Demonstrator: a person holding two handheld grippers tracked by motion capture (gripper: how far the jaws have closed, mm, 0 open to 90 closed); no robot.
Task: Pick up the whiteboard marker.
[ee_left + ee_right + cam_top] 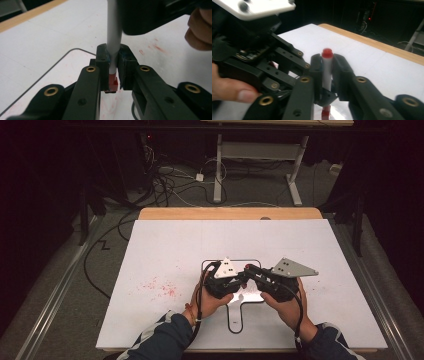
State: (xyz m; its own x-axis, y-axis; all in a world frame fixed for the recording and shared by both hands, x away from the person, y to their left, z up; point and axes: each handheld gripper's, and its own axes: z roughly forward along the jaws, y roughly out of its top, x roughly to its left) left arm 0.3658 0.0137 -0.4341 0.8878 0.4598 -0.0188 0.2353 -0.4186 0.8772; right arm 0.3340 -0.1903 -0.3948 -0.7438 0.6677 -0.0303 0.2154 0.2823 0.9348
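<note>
A white marker [114, 37] with a red end [113, 82] stands between the pads of my left gripper [113, 65], which is shut on its lower part. In the right gripper view the same marker [327, 72] rises between the jaws of my right gripper [327, 65], its red tip [327, 53] poking out past them; the jaws sit tight against its white barrel. In the high view the left gripper [241, 279] and right gripper [248, 270] meet tip to tip over the middle of the white mat [310, 245].
A black rounded outline [235, 320] is drawn on the mat under the hands. Red smudges [160, 287] mark the mat to the left. The table's wooden edge [230, 213] lies at the far side. Beyond it are cables [165, 185] and desk legs [218, 170] on the floor.
</note>
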